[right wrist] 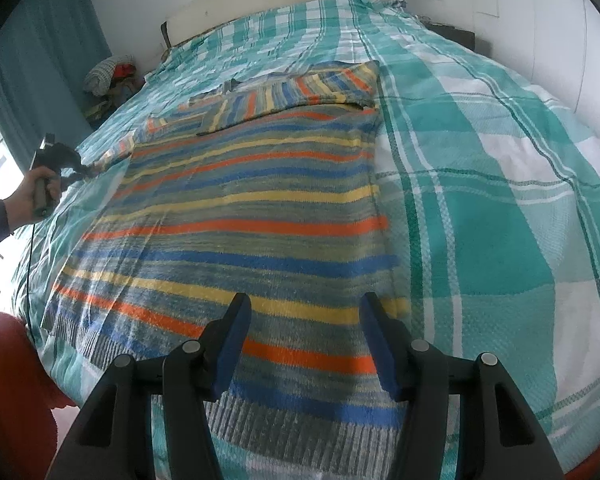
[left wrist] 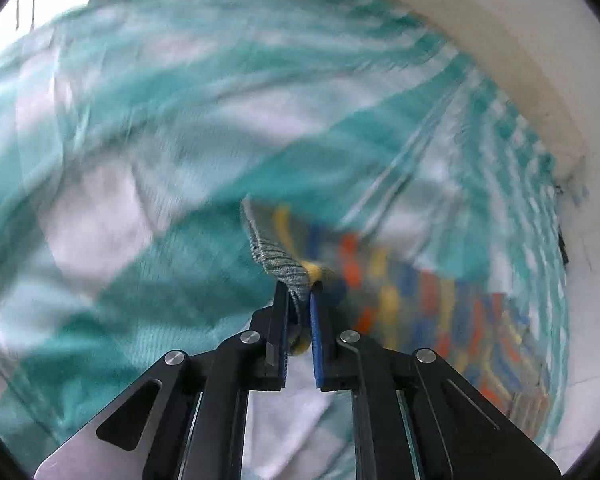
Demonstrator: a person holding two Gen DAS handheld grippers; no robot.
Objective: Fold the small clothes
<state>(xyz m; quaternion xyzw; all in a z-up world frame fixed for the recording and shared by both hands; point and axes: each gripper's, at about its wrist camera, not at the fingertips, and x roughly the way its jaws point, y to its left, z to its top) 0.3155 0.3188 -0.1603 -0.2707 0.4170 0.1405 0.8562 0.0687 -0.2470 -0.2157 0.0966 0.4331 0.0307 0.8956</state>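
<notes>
Across the bed [right wrist: 480, 128] lies a teal and white checked bedspread [right wrist: 500, 208], and on it a striped knitted sweater [right wrist: 252, 216] is spread flat, one sleeve folded over the chest. At its hem hovers the right gripper [right wrist: 304, 340], fingers apart and empty. Far left, the left gripper [left wrist: 298, 300] is clamped on the other sleeve's cuff [left wrist: 276, 256].

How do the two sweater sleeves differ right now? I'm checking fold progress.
The right sleeve lies folded across the striped sweater's chest, untouched; the left sleeve stretches outward, its cuff pinched by the left gripper. The right gripper hangs open. Both sleeves share the stripes.
</notes>
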